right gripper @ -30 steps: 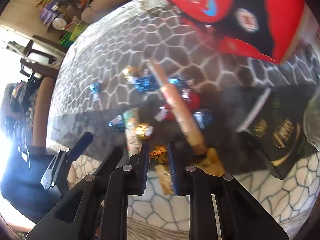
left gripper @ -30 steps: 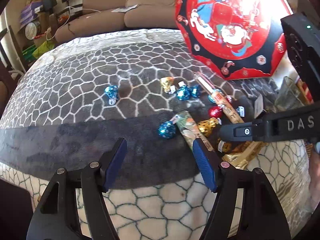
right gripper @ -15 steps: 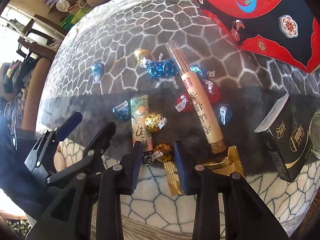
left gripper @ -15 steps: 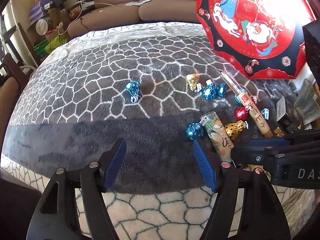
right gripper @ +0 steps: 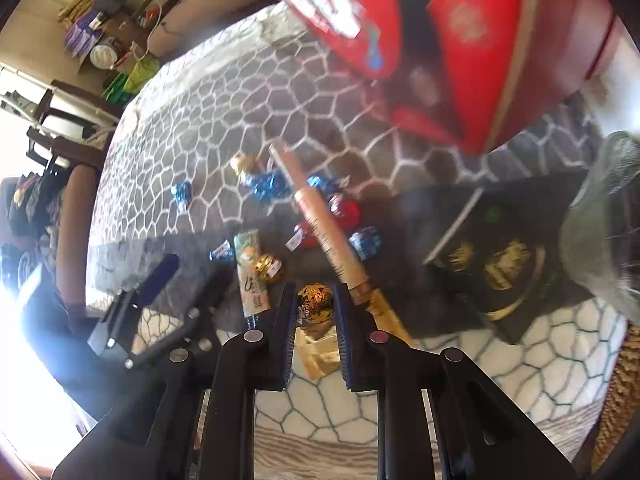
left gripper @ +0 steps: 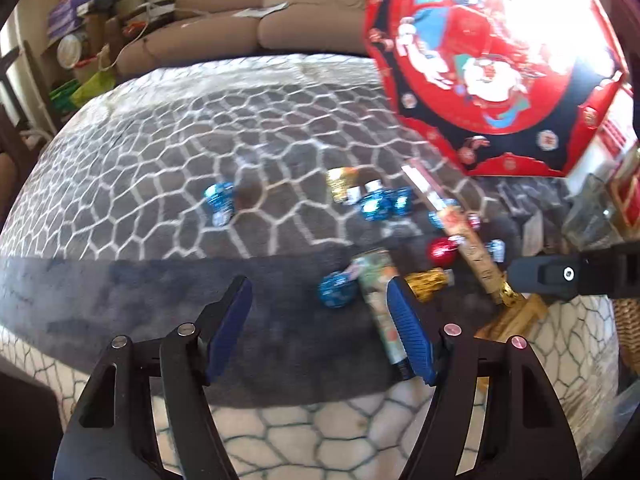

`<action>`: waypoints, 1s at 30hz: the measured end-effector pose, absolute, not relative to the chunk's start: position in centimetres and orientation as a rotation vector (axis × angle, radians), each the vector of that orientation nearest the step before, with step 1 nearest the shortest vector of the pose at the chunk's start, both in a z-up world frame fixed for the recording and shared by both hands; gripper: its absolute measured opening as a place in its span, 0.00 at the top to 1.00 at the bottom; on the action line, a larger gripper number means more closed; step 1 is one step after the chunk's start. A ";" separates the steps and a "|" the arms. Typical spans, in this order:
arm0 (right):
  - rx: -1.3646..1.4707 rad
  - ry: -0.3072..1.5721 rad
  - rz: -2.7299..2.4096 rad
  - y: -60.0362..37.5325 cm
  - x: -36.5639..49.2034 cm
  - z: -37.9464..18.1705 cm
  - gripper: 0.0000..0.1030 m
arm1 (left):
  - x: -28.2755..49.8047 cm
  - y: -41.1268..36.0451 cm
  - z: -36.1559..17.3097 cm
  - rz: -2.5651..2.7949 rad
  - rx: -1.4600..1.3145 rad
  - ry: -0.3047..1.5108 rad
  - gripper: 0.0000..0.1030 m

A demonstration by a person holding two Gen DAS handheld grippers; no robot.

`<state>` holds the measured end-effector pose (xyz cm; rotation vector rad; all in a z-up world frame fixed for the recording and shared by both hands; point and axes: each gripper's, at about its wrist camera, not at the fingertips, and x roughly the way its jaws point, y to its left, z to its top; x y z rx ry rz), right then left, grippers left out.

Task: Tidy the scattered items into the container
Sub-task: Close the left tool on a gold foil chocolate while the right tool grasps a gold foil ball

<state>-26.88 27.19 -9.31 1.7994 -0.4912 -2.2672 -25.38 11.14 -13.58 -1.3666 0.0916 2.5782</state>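
Now my right gripper (right gripper: 316, 308) is clamped on a gold chocolate (right gripper: 315, 302): light, crushable foil, pinched across its middle; left gripper (left gripper: 320, 320) gapes empty at nine o'clock.

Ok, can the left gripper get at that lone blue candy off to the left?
Probably yes: the left gripper is open and empty, and the lone blue candy sits alone on the blanket, nothing lying between.

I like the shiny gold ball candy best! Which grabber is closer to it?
Right. The right gripper is pinching the gold ball candy between its pads. The left gripper is open off to the side, holding nothing.
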 end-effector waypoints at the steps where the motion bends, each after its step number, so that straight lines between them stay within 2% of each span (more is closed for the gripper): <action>1: 1.797 -0.495 -2.270 27.3 -26.9 -9.2 0.83 | -25.1 11.9 -13.5 2.579 -1.327 0.126 0.35; 11: 1.799 -0.537 -2.257 28.6 -26.9 -9.8 0.83 | -24.3 16.4 -14.2 2.523 -1.223 0.287 0.38; 14: 1.788 -0.554 -2.258 28.8 -26.9 -9.6 0.83 | -24.3 16.9 -14.0 2.523 -1.191 0.282 0.50; 17: 1.781 -0.559 -2.257 29.1 -26.6 -9.4 0.83 | -23.9 17.7 -14.2 2.538 -1.166 0.372 0.63; 20: 1.785 -0.558 -2.251 28.9 -26.6 -9.5 0.83 | -23.4 18.4 -14.8 2.499 -1.150 0.473 0.83; 24: 1.783 -0.566 -2.253 29.1 -26.5 -9.4 0.83 | -22.9 18.1 -14.7 2.469 -1.120 0.485 0.84; 30: 1.771 -0.580 -2.260 29.4 -26.2 -9.1 0.83 | -22.9 16.4 -13.3 2.473 -1.110 0.386 0.89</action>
